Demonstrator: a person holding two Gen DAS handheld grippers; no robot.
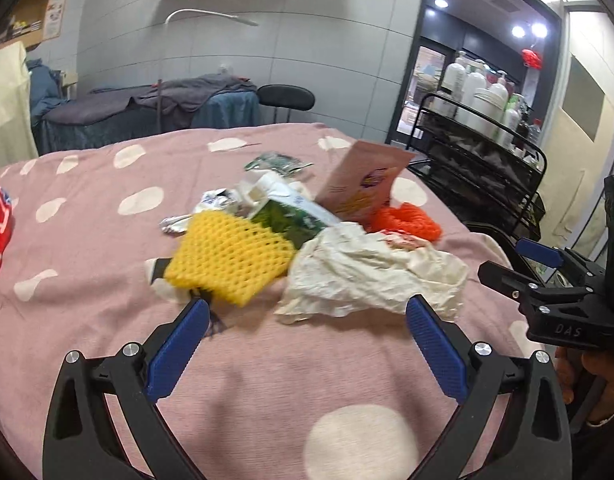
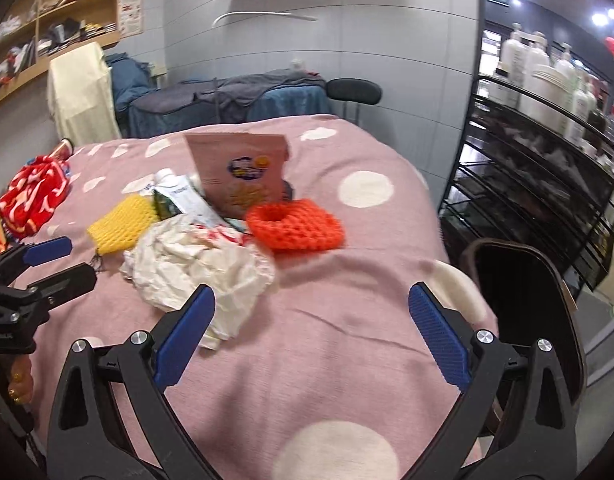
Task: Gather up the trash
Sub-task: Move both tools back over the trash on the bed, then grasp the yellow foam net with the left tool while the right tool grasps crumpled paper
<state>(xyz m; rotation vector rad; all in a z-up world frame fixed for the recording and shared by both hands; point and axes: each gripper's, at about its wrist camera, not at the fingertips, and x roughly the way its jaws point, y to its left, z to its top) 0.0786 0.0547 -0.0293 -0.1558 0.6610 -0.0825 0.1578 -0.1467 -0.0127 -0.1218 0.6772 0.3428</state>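
Since the trash [image 1: 307, 240] lies heaped in the middle of the bed [image 1: 107, 240], nothing looks collected yet. The heap holds a yellow net [image 1: 227, 260], crumpled paper [image 1: 371, 276], a carton [image 1: 295, 212], an orange net [image 2: 295, 224], a pink pouch [image 2: 239, 172] and foil [image 1: 175, 224], all touching or overlapping. The left gripper [image 1: 307, 316] hovers just before the paper and yellow net, fingers wide and empty. The right gripper [image 2: 311, 304], also wide and empty, hangs near the paper. A dark bin [image 2: 519, 280] stands beside the bed; every piece is left to move.
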